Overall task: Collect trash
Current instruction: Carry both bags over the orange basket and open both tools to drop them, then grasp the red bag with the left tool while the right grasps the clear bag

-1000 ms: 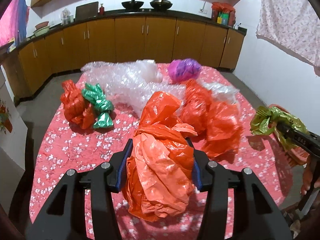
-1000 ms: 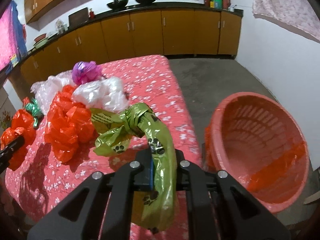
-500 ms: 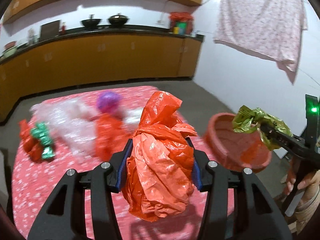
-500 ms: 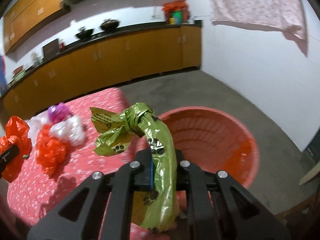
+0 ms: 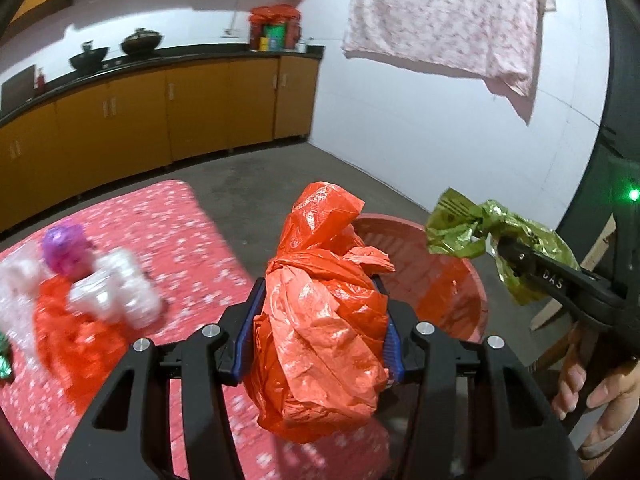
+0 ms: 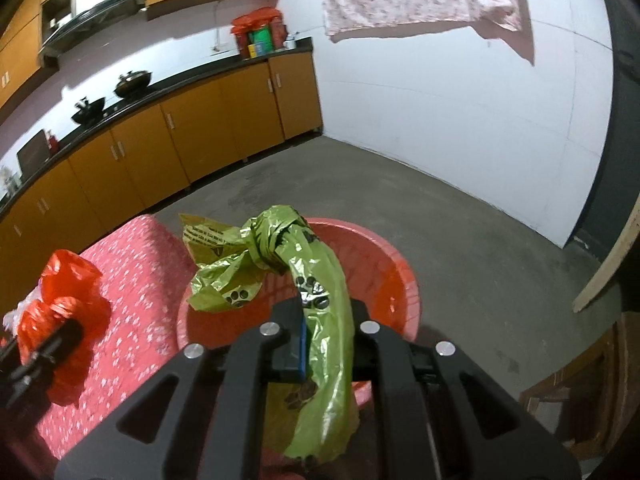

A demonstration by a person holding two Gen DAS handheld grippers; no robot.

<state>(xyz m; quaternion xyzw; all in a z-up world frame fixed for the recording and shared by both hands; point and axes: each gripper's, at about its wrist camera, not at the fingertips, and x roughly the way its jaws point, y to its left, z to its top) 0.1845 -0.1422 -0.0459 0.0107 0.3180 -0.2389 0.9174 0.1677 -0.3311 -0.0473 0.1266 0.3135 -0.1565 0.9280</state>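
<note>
A: What's the left hand-held gripper [image 5: 320, 328] got?
B: It's clamped on a knotted orange bag [image 5: 320, 320], by the red basket [image 5: 460, 280].
A: And the right hand-held gripper [image 6: 326, 344]?
B: Pinched tight on a green bag [image 6: 320, 300] above that basket.

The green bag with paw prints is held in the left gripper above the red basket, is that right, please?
Not quite: the green bag with paw prints is pinched by the right gripper, as the right wrist view shows. The left gripper holds the orange bag. It does hang above the red basket.
</note>
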